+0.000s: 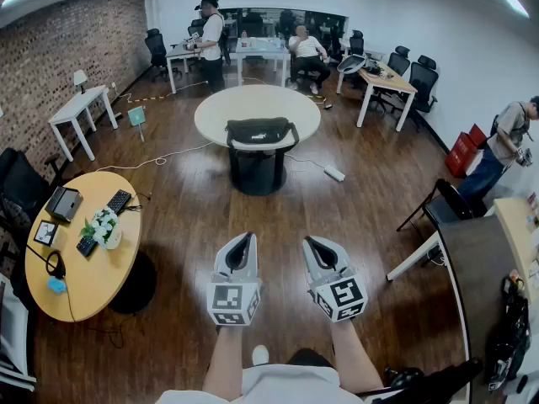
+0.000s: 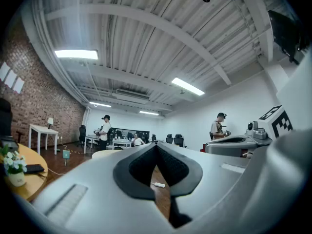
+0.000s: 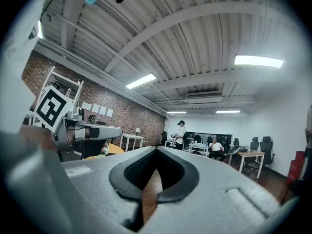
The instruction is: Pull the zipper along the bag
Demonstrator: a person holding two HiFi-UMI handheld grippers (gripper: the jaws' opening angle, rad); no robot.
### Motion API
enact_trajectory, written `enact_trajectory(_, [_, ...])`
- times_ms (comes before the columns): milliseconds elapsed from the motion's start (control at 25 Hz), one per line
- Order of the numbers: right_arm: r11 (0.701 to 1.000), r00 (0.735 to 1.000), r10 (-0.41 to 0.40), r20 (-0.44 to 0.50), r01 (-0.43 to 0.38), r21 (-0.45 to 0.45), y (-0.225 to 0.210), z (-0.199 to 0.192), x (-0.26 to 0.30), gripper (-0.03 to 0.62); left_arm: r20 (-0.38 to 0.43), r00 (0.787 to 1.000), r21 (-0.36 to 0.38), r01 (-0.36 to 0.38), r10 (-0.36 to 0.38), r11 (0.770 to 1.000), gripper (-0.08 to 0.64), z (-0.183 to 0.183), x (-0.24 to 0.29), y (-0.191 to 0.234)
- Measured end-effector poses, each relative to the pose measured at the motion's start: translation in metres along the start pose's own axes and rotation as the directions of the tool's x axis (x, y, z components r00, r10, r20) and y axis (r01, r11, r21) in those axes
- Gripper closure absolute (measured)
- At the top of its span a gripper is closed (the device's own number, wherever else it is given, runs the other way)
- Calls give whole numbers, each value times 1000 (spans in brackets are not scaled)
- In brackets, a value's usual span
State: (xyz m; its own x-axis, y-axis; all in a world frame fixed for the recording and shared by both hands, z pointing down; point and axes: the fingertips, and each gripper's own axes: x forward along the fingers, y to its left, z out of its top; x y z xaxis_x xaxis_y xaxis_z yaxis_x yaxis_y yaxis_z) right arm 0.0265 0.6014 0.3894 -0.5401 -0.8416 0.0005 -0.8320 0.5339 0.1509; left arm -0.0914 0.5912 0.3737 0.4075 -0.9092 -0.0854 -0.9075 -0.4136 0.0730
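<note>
bag (image 1: 260, 131) black, oblong, lying flat on round white table (image 1: 253, 99).

The round white table (image 1: 282, 106) stands on a dark pedestal in the middle of the wooden floor. Nearer the camera and to its left, a round yellow table (image 1: 80, 284) carries a keyboard (image 1: 119, 201) and a pot of white flowers (image 1: 103, 224). Beyond the white table one person stands (image 1: 210, 45) and another sits (image 1: 307, 53) by white desks. Just to its right a white power strip (image 1: 334, 173) lies on the floor, and farther right a third person (image 1: 505, 141) stands near a red box (image 1: 465, 151).
</note>
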Motion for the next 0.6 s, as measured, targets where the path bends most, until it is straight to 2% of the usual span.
enact_trajectory(120, [999,999,46,5,-46,21,-14,-7,39,603,-36,999,-11,-15,15,1000,545,-12,31,26])
enact_trajectory(360, [997,1000,20,-13,-19,75,-71,-34,103,603,-59,998,-6,-1,1,1000,544,-28,102,46])
enact_trajectory(480, [996,999,32,-4,-32,85,-109,-44,147,603,-64,998,-3,-2,2,1000,544,-35,158,56])
enact_trajectory(600, [993,998,62,-3,-61,100,-160,-45,203,603,-55,998,27,33,-31,999,544,-27,226,54])
